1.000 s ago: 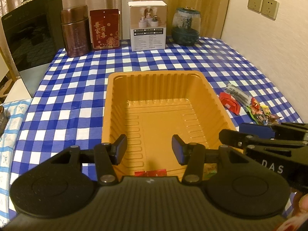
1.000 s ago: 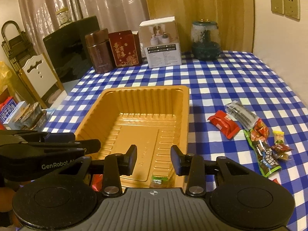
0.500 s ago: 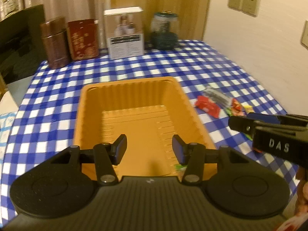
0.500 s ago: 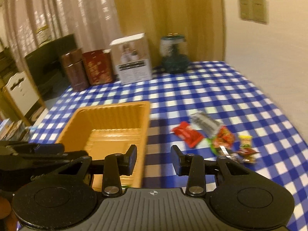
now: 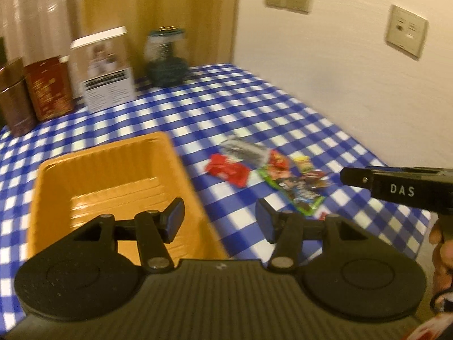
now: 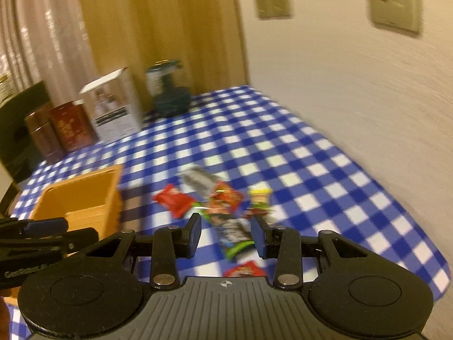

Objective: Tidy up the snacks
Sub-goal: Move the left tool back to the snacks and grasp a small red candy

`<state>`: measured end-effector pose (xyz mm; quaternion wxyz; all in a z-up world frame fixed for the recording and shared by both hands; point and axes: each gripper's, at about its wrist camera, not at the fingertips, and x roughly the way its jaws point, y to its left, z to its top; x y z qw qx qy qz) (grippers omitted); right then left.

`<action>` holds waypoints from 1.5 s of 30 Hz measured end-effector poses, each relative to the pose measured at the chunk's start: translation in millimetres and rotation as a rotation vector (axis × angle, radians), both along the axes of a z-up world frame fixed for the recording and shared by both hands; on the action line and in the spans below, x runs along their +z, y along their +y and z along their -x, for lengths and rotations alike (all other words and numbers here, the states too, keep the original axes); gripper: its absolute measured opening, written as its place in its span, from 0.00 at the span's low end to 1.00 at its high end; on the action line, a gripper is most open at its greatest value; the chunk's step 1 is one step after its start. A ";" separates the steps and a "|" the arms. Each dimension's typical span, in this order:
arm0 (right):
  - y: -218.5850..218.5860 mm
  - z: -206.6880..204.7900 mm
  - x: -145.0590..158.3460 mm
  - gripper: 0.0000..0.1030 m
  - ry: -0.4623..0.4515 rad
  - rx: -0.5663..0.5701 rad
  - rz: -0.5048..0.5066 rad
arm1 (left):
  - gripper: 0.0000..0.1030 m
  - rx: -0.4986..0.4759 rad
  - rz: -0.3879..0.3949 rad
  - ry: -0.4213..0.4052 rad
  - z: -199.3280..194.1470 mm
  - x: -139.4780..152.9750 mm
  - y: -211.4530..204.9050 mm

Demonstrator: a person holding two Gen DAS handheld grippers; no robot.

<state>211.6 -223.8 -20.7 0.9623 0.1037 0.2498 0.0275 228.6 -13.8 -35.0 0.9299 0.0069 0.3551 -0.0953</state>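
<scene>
An orange tray (image 5: 104, 175) (image 6: 85, 201) sits on the blue checked cloth. To its right lies a pile of snacks: a red packet (image 5: 226, 168) (image 6: 174, 201), a grey packet (image 5: 243, 148) (image 6: 198, 180), a long green packet (image 5: 297, 189) (image 6: 235, 238) and a yellow one (image 6: 259, 197). My left gripper (image 5: 219, 221) hovers over the tray's right rim, its jaws opening with nothing between them. My right gripper (image 6: 226, 233) is open above the green packet and grips nothing. It shows side-on at the right edge of the left wrist view.
Two brown and red tins (image 5: 42, 90), a white box (image 5: 104, 70) and a dark glass jar (image 5: 167, 56) line the table's far edge. A wall with sockets (image 5: 407, 31) runs close along the right side. A small red packet (image 6: 243, 270) lies near the front edge.
Both views have swung right, from over the tray toward the snack pile. The left jaws stand wider apart than before. The right jaws look the same.
</scene>
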 end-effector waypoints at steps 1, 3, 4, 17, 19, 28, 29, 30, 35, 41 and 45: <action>-7.9 0.3 -1.5 0.38 0.007 -0.014 -0.004 | 0.51 -0.021 0.002 -0.003 -2.2 -0.5 -5.9; -21.8 1.5 -3.7 0.38 0.015 -0.040 -0.005 | 0.51 -0.068 0.006 0.001 -7.0 -3.1 -19.4; -28.9 2.1 -5.2 0.38 0.021 -0.052 -0.004 | 0.51 -0.087 0.007 0.002 -8.7 -4.8 -25.9; -82.4 2.5 -28.4 0.38 0.085 -0.107 -0.038 | 0.50 -0.403 -0.036 0.071 -21.6 -47.9 -120.1; -84.9 2.4 -27.6 0.38 0.080 -0.108 -0.047 | 0.48 -0.422 -0.037 0.103 -26.5 -58.3 -127.6; -95.7 -1.6 -26.0 0.38 0.084 -0.130 -0.097 | 0.37 -0.436 -0.075 0.134 -39.2 -80.4 -137.8; -95.9 -1.8 -26.1 0.38 0.085 -0.131 -0.099 | 0.37 -0.436 -0.078 0.133 -41.0 -81.5 -137.8; -96.4 -1.7 -26.1 0.38 0.086 -0.131 -0.102 | 0.35 -0.439 -0.088 0.131 -42.7 -82.3 -138.2; -96.0 -1.1 -26.4 0.38 0.087 -0.132 -0.109 | 0.21 -0.435 -0.103 0.141 -50.6 -83.8 -138.9; -95.4 -2.0 -26.0 0.38 0.090 -0.129 -0.106 | 0.17 -0.452 -0.134 0.149 -46.6 -84.3 -141.6; -88.8 -4.1 -25.7 0.38 0.085 -0.106 -0.097 | 0.15 -0.430 -0.137 0.127 -38.5 -72.4 -138.5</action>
